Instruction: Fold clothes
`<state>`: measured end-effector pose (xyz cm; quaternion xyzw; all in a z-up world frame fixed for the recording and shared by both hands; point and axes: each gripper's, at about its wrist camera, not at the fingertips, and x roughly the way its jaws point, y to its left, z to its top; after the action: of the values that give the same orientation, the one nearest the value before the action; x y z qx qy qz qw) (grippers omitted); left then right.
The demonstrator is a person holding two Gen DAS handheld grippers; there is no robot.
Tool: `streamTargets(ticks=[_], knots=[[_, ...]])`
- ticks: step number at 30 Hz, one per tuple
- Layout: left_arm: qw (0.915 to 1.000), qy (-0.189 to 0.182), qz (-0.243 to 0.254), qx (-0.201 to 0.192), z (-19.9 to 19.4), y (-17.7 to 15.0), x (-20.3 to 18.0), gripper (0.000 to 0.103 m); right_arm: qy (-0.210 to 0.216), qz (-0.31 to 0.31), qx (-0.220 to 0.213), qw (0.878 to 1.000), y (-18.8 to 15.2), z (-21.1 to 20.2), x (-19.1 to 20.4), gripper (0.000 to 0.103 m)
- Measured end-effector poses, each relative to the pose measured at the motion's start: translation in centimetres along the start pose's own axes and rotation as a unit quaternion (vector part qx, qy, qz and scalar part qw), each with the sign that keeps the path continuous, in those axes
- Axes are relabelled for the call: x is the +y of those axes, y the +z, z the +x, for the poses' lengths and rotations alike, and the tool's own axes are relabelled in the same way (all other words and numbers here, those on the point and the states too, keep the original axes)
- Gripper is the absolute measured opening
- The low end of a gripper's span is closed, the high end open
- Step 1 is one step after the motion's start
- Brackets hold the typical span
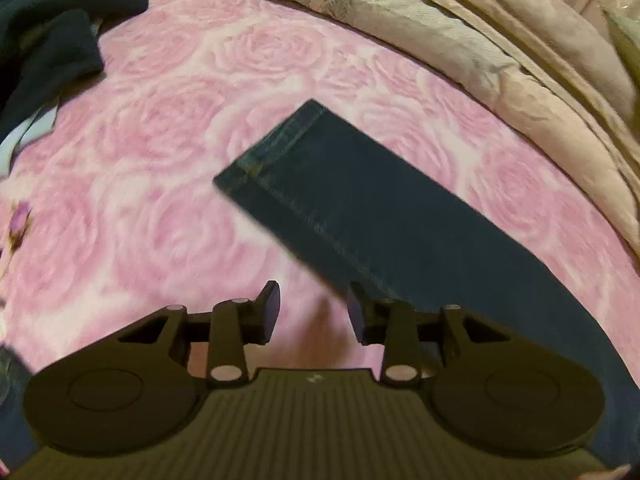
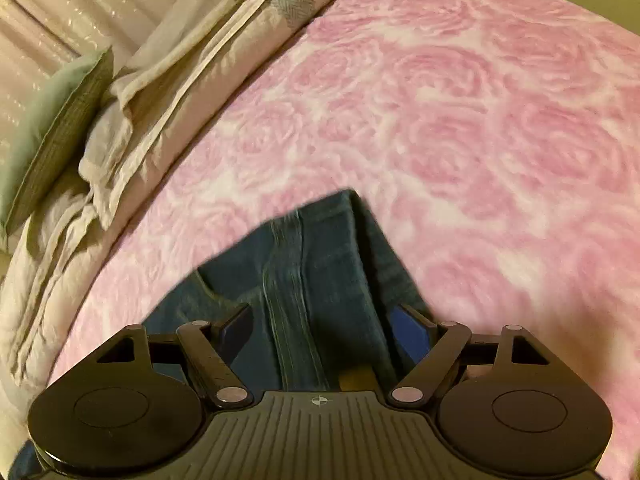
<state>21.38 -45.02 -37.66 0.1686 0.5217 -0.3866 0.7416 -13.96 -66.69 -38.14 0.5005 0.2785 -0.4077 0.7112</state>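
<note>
**A:** Left wrist view has the dark blue denim jeans (image 1: 360, 200) laid flat on the pink rose-patterned plush blanket (image 1: 160, 140), legs stacked so the stitched hem (image 1: 276, 148) points away from the camera. Looks like they're spread long on purpose, so there's a clean strip to fold over.

**B:** Yeah. And the left gripper (image 1: 314, 312)? Holding anything?

**A:** Nope, jaws apart, nothing between them, just blanket showing through the gap. Its right finger (image 1: 356, 312) sits right at the leg's edge, so my guess is it's lining up to pinch that side.

**B:** The other camera looks at the waist end, I think: seams and a pocket curve.

**A:** Same read. The right gripper (image 2: 320, 328) is spread wide with denim (image 2: 312, 264) lying between the fingers, but the blue pads (image 2: 408, 328) aren't squeezing it. So released, poised over the cloth.

**B:** Further out?

**A:** Dark crumpled garment (image 1: 52, 28) in the far corner, probably waiting its turn, and the rumpled beige quilt (image 2: 132, 92) plus a pale green pillow (image 2: 52, 120) pushed along the edge to keep the middle free.
</note>
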Motion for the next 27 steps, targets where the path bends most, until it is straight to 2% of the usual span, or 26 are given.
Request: streamTargets(ticks=[2,5,8,10,11,12,13,14,16,19,23,24,25,26,27], knots=[[0.9999,0.004,-0.010,0.006,1.4,0.8,-0.4,0.038,-0.001,0.002,0.001,1.000,0.8,1.2,0.1,0.080],[0.9980,0.000,-0.060,0.023,3.5,1.7,0.0,0.038,-0.015,0.004,0.007,1.000,1.8,3.2,-0.1,0.080],[0.9949,-0.008,-0.099,0.017,4.8,2.5,0.3,0.040,-0.018,0.010,-0.002,1.000,2.6,4.1,-0.2,0.080],[0.9948,-0.008,-0.101,0.011,5.2,2.8,0.0,0.040,-0.013,0.016,-0.002,1.000,3.2,4.6,-0.3,0.080],[0.9951,-0.007,-0.098,0.005,5.3,2.8,-0.3,0.036,-0.007,0.009,0.001,1.000,3.5,4.9,-0.2,0.075],[0.9957,-0.008,-0.092,-0.004,5.3,2.9,-0.5,0.018,-0.003,-0.002,0.003,1.000,3.7,5.1,0.1,0.058],[0.9956,-0.020,-0.090,-0.013,5.2,3.1,-0.5,0.003,-0.008,-0.009,0.005,1.000,4.0,5.3,0.2,0.030],[0.9950,-0.037,-0.090,-0.022,5.0,3.4,-0.5,0.003,-0.026,-0.011,0.007,1.000,4.3,5.6,0.3,0.005],[0.9925,-0.065,-0.092,-0.047,4.2,4.3,-1.0,0.003,-0.022,-0.016,0.002,1.000,4.6,5.4,0.0,0.003],[0.9864,-0.109,-0.058,-0.109,1.7,6.0,-2.8,0.003,-0.008,-0.043,-0.020,0.999,4.8,4.5,0.4,0.002],[0.9671,-0.160,0.005,-0.198,-2.1,8.7,-5.3,0.004,0.021,-0.053,-0.066,0.996,5.3,3.4,1.3,0.002],[0.9648,-0.155,0.019,-0.211,-2.4,9.1,-5.8,0.004,0.024,-0.056,-0.073,0.995,5.3,3.4,1.5,0.002],[0.9660,-0.146,0.026,-0.212,-2.2,9.2,-6.1,0.005,0.021,-0.057,-0.077,0.995,5.2,3.7,1.6,0.002],[0.9697,-0.134,0.031,-0.202,-1.7,9.2,-6.1,0.005,0.014,-0.051,-0.077,0.996,5.0,4.3,1.6,0.002],[0.9777,-0.104,0.044,-0.177,-0.4,8.9,-6.1,0.008,0.002,-0.044,-0.074,0.996,4.8,4.8,1.5,0.002]])
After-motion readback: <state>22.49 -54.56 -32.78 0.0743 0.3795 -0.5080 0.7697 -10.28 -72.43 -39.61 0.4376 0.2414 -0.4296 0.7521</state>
